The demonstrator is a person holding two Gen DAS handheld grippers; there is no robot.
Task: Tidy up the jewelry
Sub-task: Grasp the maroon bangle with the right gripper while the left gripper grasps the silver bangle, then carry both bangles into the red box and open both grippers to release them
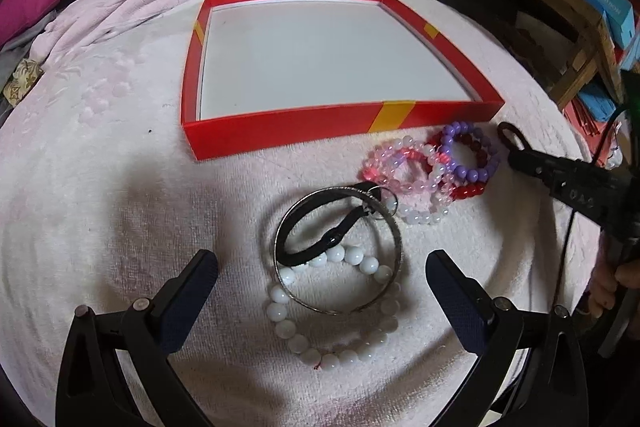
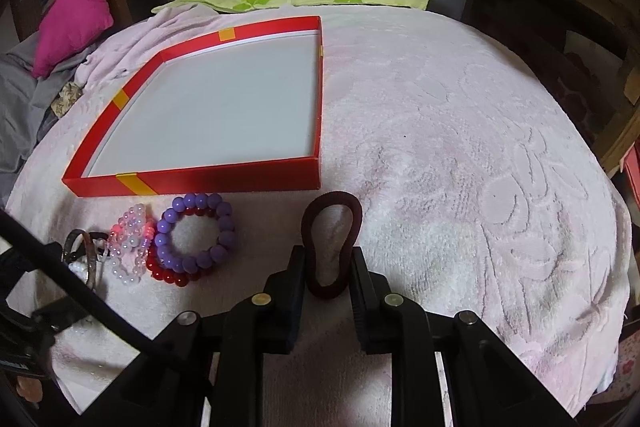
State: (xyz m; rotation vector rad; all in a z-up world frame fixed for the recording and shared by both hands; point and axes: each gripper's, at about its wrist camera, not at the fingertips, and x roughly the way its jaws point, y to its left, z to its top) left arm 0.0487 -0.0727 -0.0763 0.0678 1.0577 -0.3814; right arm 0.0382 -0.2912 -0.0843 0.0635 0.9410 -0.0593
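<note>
A pale pink towel [image 2: 460,155] covers the whole surface, and on it, toward its far left part, lies a shallow red box [image 2: 192,179] with yellow stripes on its walls and a bare white floor. Just in front of the box's near wall, by its right corner as seen from the left wrist, sits a cluster of beaded bracelets: a purple bead bracelet [image 2: 196,231] lying on a red bead bracelet [image 2: 172,273], with a pink bead bracelet [image 2: 132,239] touching them on the side away from the right gripper. Nearer the towel's front edge, a silver bangle [image 1: 340,251] rests partly over a white bead bracelet [image 1: 332,319], and a black band [image 1: 316,239] lies inside the bangle's ring. The left gripper [image 1: 320,279] hovers over this group with its jaws spread wide, one on each side of the bangle, touching nothing. The right gripper [image 2: 326,267] is clenched on a dark maroon hair tie [image 2: 332,243], squeezed into a narrow loop that stands out beyond the fingertips, to the right of the bead cluster and just in front of the box's near right corner.
</note>
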